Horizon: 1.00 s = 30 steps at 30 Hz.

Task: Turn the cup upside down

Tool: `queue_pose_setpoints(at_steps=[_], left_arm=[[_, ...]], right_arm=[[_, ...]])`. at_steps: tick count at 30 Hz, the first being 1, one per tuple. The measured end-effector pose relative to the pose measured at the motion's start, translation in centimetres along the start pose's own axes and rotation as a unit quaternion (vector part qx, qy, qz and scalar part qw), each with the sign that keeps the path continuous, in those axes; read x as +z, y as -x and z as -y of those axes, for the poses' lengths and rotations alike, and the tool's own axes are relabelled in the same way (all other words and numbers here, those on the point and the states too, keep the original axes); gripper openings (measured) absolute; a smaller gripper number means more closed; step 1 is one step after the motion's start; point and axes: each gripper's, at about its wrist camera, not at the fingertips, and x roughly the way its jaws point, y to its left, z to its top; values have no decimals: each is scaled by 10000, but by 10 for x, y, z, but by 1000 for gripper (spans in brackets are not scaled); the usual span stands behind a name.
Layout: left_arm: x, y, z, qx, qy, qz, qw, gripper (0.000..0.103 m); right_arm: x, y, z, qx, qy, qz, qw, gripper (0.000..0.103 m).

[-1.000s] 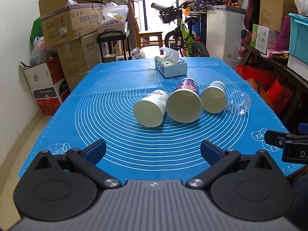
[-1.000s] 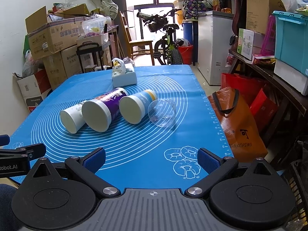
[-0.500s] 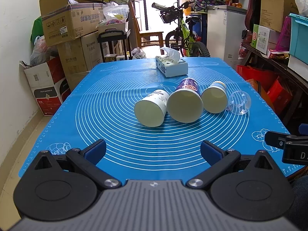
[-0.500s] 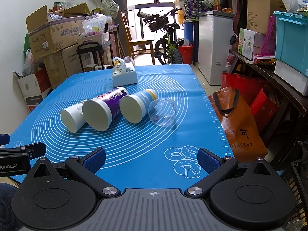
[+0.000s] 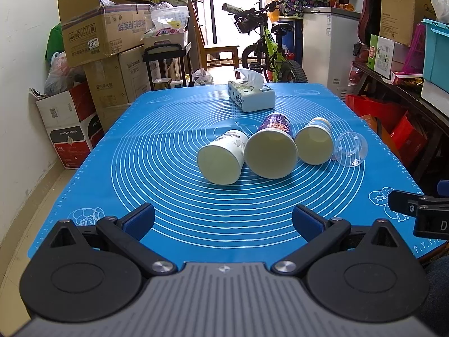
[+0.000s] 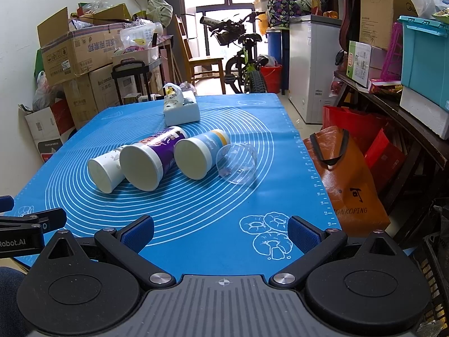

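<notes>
Nothing has shifted — both claws, left claw (image 5: pixel 223 217) and right claw (image 6: pixel 220 229), stay wide and empty; four cups, including the clear plastic cup (image 6: pixel 236 163), lie unflipped on the bench (image 5: pixel 168 129).

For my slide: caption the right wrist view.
Open right tongs face four cups lying sideways on a blue mat.

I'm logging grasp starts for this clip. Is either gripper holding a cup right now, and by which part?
Nothing is held. The left gripper and right gripper are both open and empty, short of the cups lying on the mat.
</notes>
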Motion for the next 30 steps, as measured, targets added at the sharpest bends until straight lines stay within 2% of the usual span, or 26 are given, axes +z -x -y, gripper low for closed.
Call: queue_pose_setpoints(at_steps=[20,30], left_arm=[[-3,-6,-11,57,-17,0,10000,103],[26,-23,-24,52,-13,159,9999,103]], right_arm=[[-9,-11,1,54,12,28,10000,100],[9,-13,-4,137,14,169,9998,100]])
